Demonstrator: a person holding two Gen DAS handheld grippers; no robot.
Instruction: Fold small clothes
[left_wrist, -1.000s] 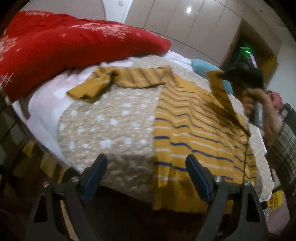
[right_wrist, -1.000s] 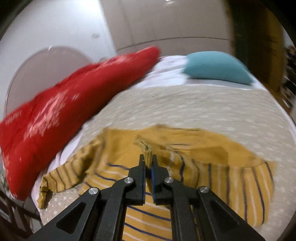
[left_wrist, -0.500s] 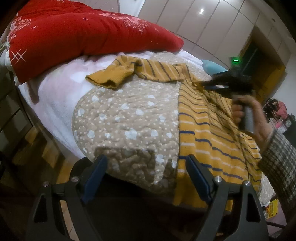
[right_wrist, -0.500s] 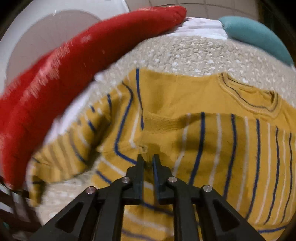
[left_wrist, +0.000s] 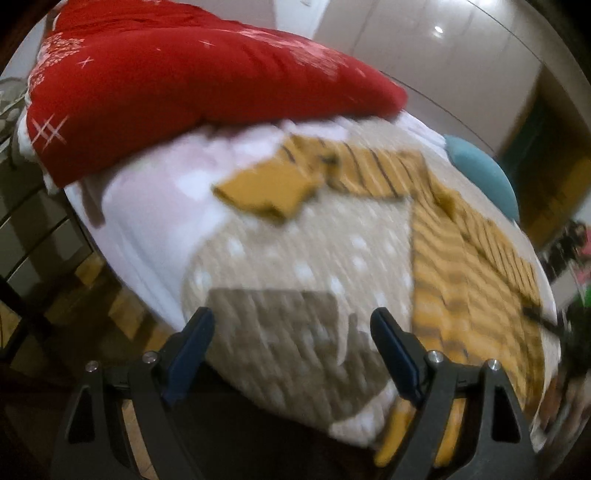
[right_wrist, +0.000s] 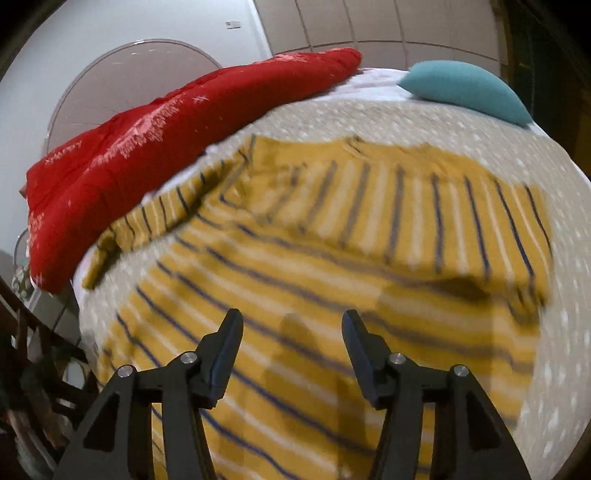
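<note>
A small mustard-yellow sweater with blue and white stripes lies flat on a beige dotted quilt. Its right sleeve is folded across the chest; its left sleeve stretches toward the red duvet. My right gripper is open and empty, just above the sweater's body. In the left wrist view the sweater lies at right, its left sleeve stretched out. My left gripper is open and empty at the quilt's near edge, left of the sweater's hem.
A red duvet is piled along the bed's far left side, and also shows in the right wrist view. A teal pillow lies at the head of the bed. A white sheet hangs over the bed's edge.
My right gripper let go of the sleeve, opened and pulled back; the sleeve now lies folded across the chest. My left gripper shifted slightly along the bed edge.
</note>
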